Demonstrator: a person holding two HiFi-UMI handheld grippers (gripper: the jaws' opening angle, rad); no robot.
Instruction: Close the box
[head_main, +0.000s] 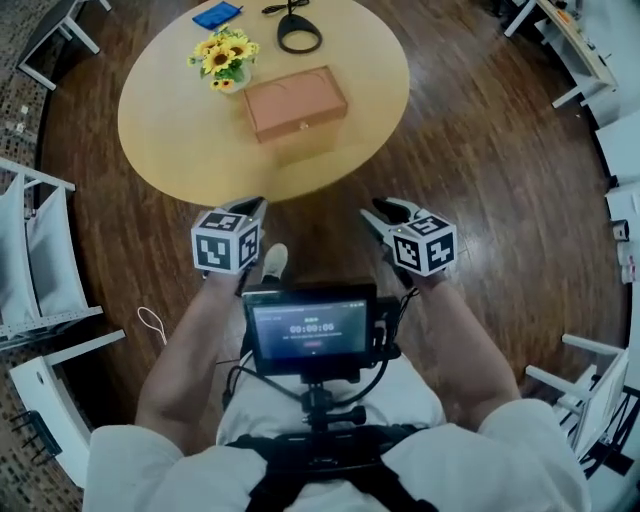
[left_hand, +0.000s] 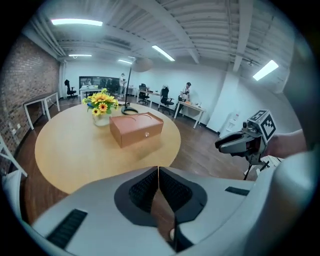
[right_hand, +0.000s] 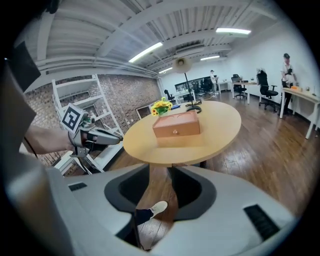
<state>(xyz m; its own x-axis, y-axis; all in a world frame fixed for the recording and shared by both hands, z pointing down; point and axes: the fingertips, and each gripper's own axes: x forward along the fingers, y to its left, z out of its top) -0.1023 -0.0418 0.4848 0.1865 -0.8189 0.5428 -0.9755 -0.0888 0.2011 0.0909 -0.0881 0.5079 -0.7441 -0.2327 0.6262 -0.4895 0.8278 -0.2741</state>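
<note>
A brown box (head_main: 295, 102) with its lid down and a small front knob lies on the round wooden table (head_main: 170, 130). It also appears in the left gripper view (left_hand: 136, 129) and in the right gripper view (right_hand: 176, 124). Both grippers hang short of the table's near edge, well away from the box. My left gripper (head_main: 252, 207) is shut, its pads touching with nothing between them (left_hand: 158, 170). My right gripper (head_main: 383, 213) stands open, and only the floor and a shoe show in its gap (right_hand: 160, 170).
A vase of sunflowers (head_main: 224, 55) stands just left of the box. A black ring-shaped stand with a cable (head_main: 298, 35) and a blue cloth (head_main: 216, 15) lie at the far edge. White chairs (head_main: 30, 250) stand left; desks and more chairs stand right. A monitor (head_main: 312, 328) hangs at my chest.
</note>
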